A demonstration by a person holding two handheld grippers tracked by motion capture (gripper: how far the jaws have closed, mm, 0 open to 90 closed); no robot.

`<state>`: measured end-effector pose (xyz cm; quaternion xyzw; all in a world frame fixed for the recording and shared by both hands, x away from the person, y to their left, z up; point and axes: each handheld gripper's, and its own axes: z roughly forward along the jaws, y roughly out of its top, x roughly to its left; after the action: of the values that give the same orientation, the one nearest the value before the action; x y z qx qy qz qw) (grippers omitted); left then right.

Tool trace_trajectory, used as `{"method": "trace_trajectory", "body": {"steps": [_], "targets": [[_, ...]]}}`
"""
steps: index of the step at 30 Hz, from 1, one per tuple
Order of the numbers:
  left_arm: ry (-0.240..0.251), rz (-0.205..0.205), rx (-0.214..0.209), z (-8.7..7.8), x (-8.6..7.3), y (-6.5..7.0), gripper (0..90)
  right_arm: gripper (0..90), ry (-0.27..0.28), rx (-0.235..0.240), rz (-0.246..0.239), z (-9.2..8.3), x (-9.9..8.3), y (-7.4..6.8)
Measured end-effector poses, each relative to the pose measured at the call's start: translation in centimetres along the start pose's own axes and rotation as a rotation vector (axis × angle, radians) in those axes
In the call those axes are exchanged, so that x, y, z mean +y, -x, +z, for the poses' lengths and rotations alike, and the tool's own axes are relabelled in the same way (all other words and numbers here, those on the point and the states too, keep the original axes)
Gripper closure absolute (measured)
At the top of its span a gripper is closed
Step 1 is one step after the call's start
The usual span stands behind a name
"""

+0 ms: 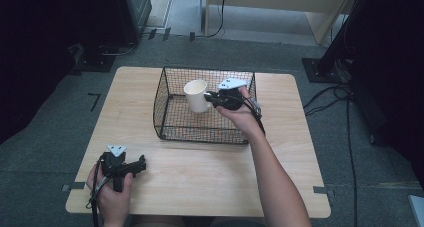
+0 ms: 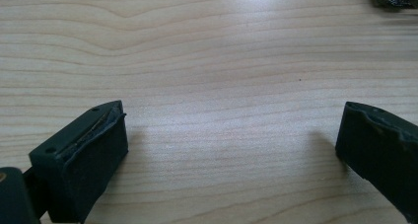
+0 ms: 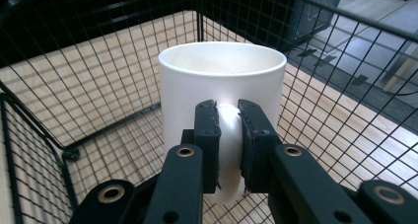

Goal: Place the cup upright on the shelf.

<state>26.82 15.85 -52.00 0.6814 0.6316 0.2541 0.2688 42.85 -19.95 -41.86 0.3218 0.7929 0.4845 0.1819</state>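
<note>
On the wooden table (image 1: 290,152), toward its far edge, we lower the white mug (image 1: 196,95) upright into the black wire basket (image 1: 165,94), our right gripper (image 1: 212,98) pinching its handle (image 3: 227,150), while our left gripper (image 1: 142,165) rests wide open and empty near the front left corner.

A lab-like workroom: grey carpet-tiled floor (image 1: 45,132) around the pale wooden table (image 1: 200,172), black cables (image 1: 330,94) trailing beside it, black stand bases (image 1: 320,69) behind.

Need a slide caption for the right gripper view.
Right gripper shut on the white mug handle, inside the black wire basket.
</note>
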Motion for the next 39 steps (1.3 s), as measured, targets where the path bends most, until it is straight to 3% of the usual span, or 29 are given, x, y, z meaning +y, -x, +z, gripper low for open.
{"method": "trace_trajectory", "body": {"steps": [8,19,21,23,29,37,39], "targets": [[0.000,0.000,0.000,0.0,0.0,0.0,0.0,80.2,-0.073,0.009,-0.022,1.3,-1.0,0.5],[0.000,0.000,0.000,0.0,0.0,0.0,0.0,79.9,-0.082,0.013,-0.012,1.7,-1.5,1.0],[0.000,0.000,0.000,0.0,0.0,0.0,0.0,77.2,-0.100,0.019,-0.004,1.7,-1.5,1.0],[0.000,0.000,0.000,0.0,0.0,0.0,0.0,69.0,-0.104,0.015,0.016,1.6,-1.5,0.9],[0.000,0.000,0.000,0.0,0.0,0.0,0.0,60.3,-0.123,0.005,0.040,1.4,-1.5,1.0],[0.000,0.000,0.000,0.0,0.0,0.0,0.0,50.4,-0.101,0.007,0.051,1.3,-1.5,0.9],[0.000,0.000,0.000,0.0,0.0,0.0,0.0,52.2,-0.077,0.001,0.076,0.9,-1.3,1.1]]}}
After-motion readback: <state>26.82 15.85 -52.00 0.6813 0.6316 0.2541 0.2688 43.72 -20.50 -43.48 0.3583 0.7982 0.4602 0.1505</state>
